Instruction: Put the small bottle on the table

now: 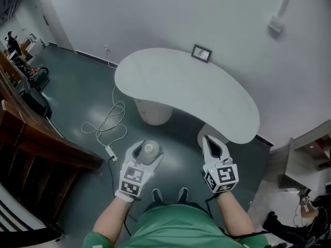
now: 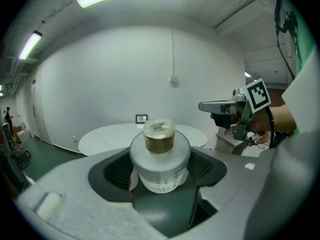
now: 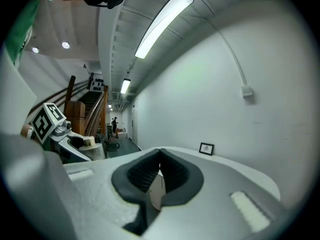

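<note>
A person stands on a dark floor (image 1: 72, 92) facing a white, kidney-shaped surface (image 1: 186, 92) and holds a gripper in each hand. The left gripper (image 1: 147, 149) has its jaws spread wide, with both pads pressed against the sides of the small bottle (image 2: 160, 159). The bottle is white with a gold-coloured cap and stands upright. It is held in the air above the floor, on the near side of the surface and not on it. The right gripper (image 1: 208, 141) is level with the left one. Its jaws are closed together with nothing between them. A small picture frame (image 1: 201, 52) stands at the far edge of the surface, by the wall. A white cable (image 1: 106, 124) lies looped on the floor.
</note>
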The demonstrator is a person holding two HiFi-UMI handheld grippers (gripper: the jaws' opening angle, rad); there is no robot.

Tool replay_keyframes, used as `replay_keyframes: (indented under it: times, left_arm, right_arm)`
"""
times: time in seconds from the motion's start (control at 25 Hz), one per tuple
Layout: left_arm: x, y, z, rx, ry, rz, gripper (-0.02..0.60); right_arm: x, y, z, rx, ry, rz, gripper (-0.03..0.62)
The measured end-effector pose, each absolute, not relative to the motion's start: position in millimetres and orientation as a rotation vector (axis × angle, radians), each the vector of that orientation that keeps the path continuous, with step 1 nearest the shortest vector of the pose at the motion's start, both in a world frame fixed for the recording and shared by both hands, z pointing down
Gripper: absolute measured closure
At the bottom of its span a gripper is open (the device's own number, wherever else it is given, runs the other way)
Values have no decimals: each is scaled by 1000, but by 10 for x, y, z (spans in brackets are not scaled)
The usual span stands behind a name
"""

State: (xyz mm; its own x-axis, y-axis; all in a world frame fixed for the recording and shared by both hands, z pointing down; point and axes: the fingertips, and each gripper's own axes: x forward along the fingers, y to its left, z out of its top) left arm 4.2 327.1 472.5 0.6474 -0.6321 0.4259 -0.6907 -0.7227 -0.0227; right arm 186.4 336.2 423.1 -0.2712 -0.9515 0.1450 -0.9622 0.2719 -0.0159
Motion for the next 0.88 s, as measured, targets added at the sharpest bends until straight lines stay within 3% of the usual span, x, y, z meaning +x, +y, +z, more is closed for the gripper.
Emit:
replay_keyframes:
  times: [0.52, 0.88]
  left_arm:
    - [-17, 3294, 4448, 2560, -1431, 568, 241]
    - [-449, 2972, 4459, 2525, -1491, 561, 241]
  right_arm:
    - [2119, 3211, 4116, 1660, -2618, 182, 591]
    - [1828, 2856, 4076, 1649, -2633, 158, 591]
